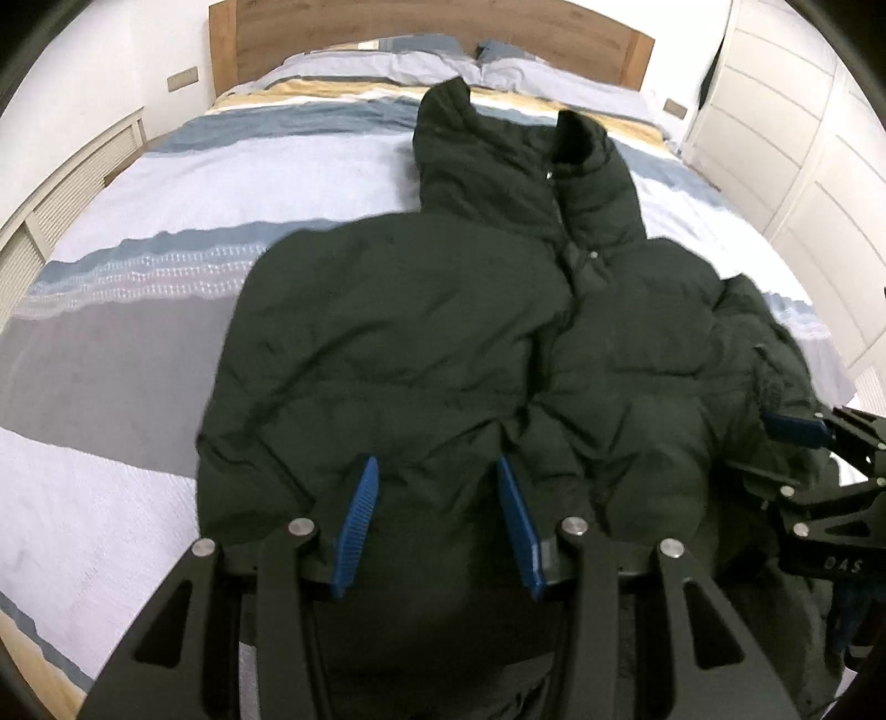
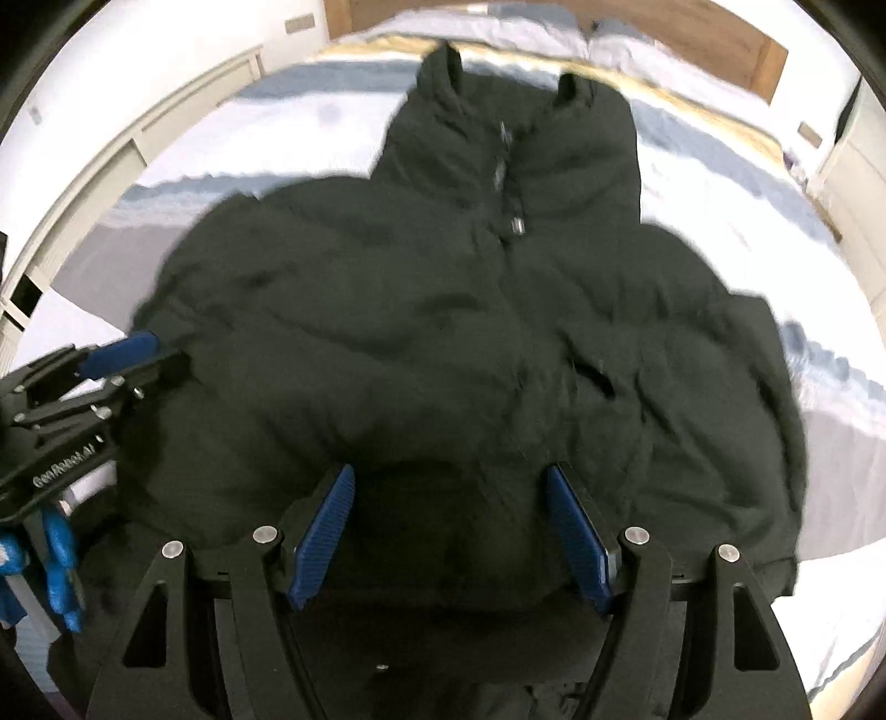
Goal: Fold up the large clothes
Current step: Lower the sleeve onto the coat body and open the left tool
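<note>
A dark green puffer jacket (image 1: 415,332) lies front up on the bed, with its hood (image 1: 470,149) toward the headboard and its hem toward me. My left gripper (image 1: 437,498) is shut on the hem left of the zip, with puffy fabric bunched between its blue pads. My right gripper (image 2: 451,498) holds a wider bunch of the jacket (image 2: 415,304) hem further right, its pads pressing on the padding. Each view shows the other tool's pad at its edge: the right one (image 1: 794,429) and the left one (image 2: 119,349). The right wrist view is blurred.
The bed (image 1: 138,277) has a striped blue, grey and white cover, two pillows (image 1: 387,61) and a wooden headboard (image 1: 387,22). A slatted low cabinet (image 1: 72,183) runs along the left wall. White wardrobe doors (image 1: 803,138) stand on the right.
</note>
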The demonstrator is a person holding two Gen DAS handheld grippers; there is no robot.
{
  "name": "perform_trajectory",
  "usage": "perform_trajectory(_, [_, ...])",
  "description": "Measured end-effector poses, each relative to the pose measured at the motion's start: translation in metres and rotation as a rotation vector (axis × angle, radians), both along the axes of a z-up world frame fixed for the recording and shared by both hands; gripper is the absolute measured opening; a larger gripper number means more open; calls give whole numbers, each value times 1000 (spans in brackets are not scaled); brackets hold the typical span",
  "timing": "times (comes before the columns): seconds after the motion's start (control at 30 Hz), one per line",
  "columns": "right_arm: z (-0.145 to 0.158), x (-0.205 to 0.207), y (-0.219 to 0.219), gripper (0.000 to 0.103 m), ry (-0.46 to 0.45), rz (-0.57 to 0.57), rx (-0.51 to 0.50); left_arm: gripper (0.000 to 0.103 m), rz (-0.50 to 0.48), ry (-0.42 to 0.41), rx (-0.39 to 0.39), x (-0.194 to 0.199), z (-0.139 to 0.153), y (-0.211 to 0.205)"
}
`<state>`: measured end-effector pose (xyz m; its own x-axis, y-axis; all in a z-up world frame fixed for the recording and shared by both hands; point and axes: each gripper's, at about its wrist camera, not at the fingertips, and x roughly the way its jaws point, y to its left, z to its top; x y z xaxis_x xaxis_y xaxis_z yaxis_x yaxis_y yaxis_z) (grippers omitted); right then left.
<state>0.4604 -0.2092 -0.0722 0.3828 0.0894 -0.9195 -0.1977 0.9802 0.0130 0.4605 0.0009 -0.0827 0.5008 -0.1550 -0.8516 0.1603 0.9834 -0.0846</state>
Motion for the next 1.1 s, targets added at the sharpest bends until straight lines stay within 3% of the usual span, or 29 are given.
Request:
perform_trajectory(0.17, [-17,-6,-13,76,19,28,25,44,25,5,24,-3,-15,-5])
perform_trajectory(0.43, [-19,-6,-19,76,21,86,43,45,42,3,54,-4,-20,-8])
perform_trajectory(0.67, [-10,-7,-23,76,22,127,42,46,48,15,70,-2,-15,-10])
perform_trajectory(0.93, [13,1,-21,76,-38,163,78,46,65,13,87,11,-8,-10])
perform_trajectory(1.1, [-6,6,-24,76,3,178,69,54,76,34,105,15,-21,-12])
